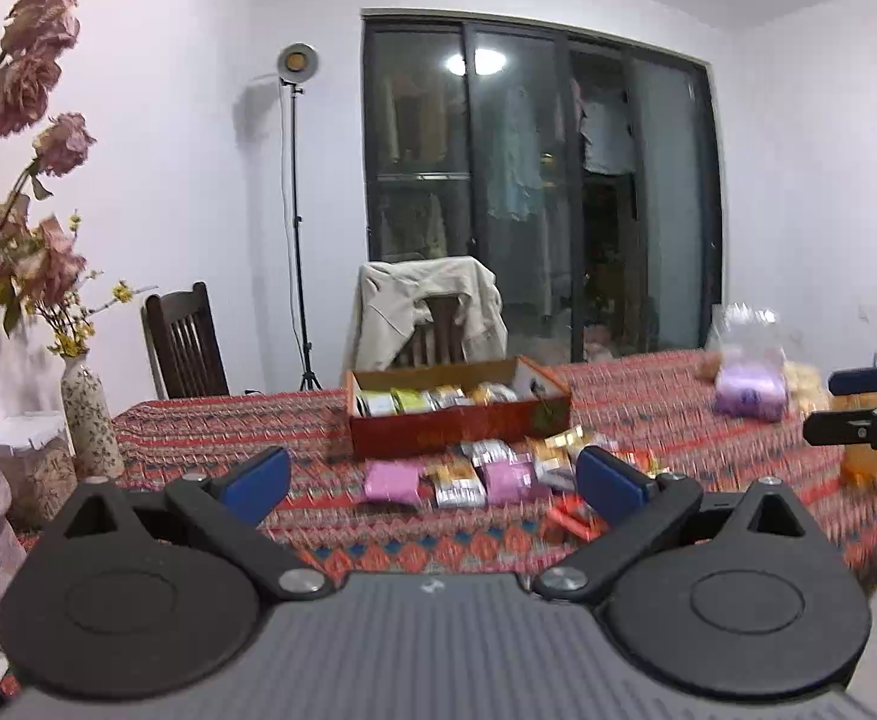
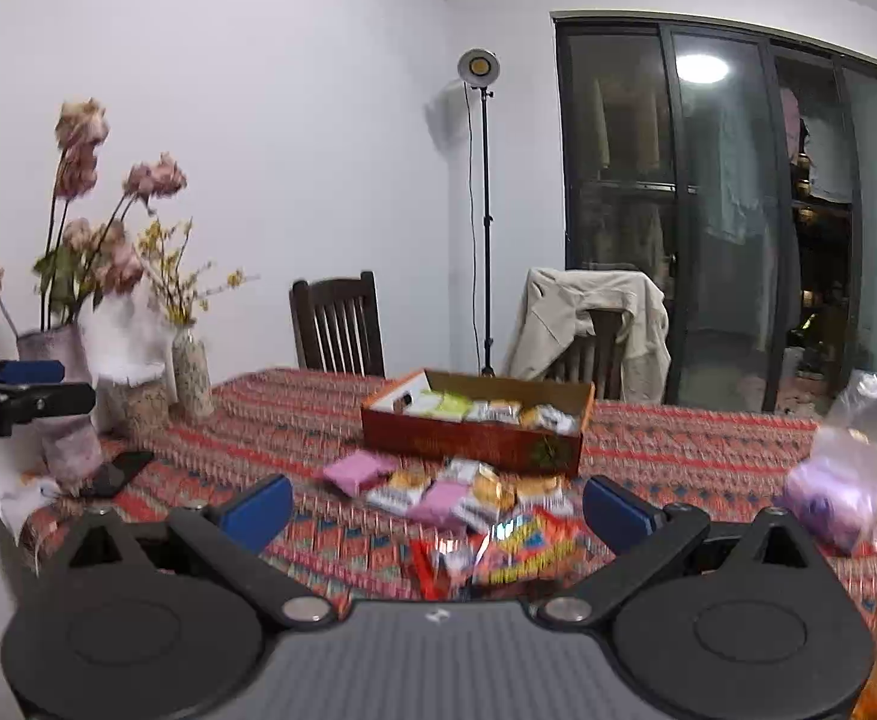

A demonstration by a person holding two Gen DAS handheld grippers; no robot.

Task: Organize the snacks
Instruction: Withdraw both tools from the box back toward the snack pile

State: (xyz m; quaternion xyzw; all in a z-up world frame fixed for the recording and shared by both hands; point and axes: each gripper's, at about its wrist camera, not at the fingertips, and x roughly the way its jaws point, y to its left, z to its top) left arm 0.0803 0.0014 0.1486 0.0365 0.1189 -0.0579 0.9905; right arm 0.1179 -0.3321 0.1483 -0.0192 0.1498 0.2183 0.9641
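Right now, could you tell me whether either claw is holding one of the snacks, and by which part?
Nothing is held. The left claw and the right claw are both open and empty above the table, short of the loose snack packets lying before the box.

One box point(image 2: 474, 441), two chairs point(image 2: 337, 324), three vases point(image 2: 192, 375).

Box point(image 2: 474, 429) sits mid-tabletop point(image 2: 678, 438), packets in a row inside. Loose snack packets point(image 2: 456, 495) lie on the near side of it (some overlapping). Vases point(image 2: 192, 378) at far left edge; bags point(image 2: 840, 480) at right. Two chairs point(image 2: 337, 324) behind the tabletop.
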